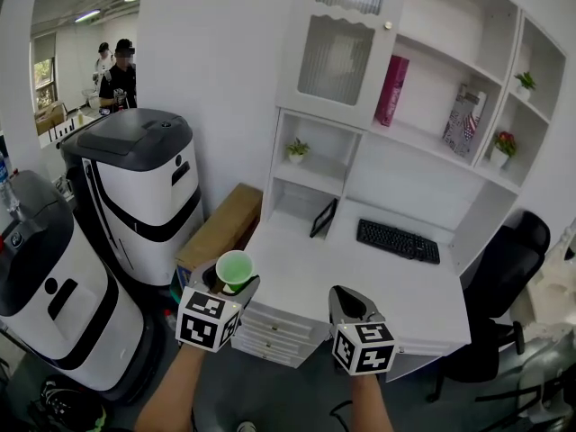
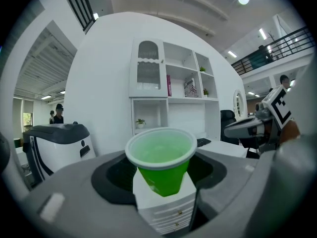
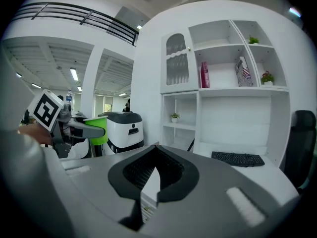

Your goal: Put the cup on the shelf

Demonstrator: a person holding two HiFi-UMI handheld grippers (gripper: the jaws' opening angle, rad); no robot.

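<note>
A green plastic cup [image 1: 235, 269] stands upright in my left gripper [image 1: 230, 286], which is shut on it in front of the white desk's left corner. In the left gripper view the cup [image 2: 162, 160] fills the middle between the jaws, and the cup [image 3: 97, 129] also shows at the left of the right gripper view. My right gripper [image 1: 345, 305] hangs to the right over the desk's front edge, shut with nothing in it. The white shelf unit [image 1: 423, 142] rises behind the desk, with open compartments.
On the desk [image 1: 396, 286] lie a black keyboard [image 1: 398, 240] and a dark picture frame [image 1: 323, 218]. The shelves hold small plants [image 1: 296, 149], a red book [image 1: 391, 90] and a magazine [image 1: 463, 121]. Two white-and-black machines [image 1: 148, 192] stand at the left, a black chair [image 1: 508, 264] at the right.
</note>
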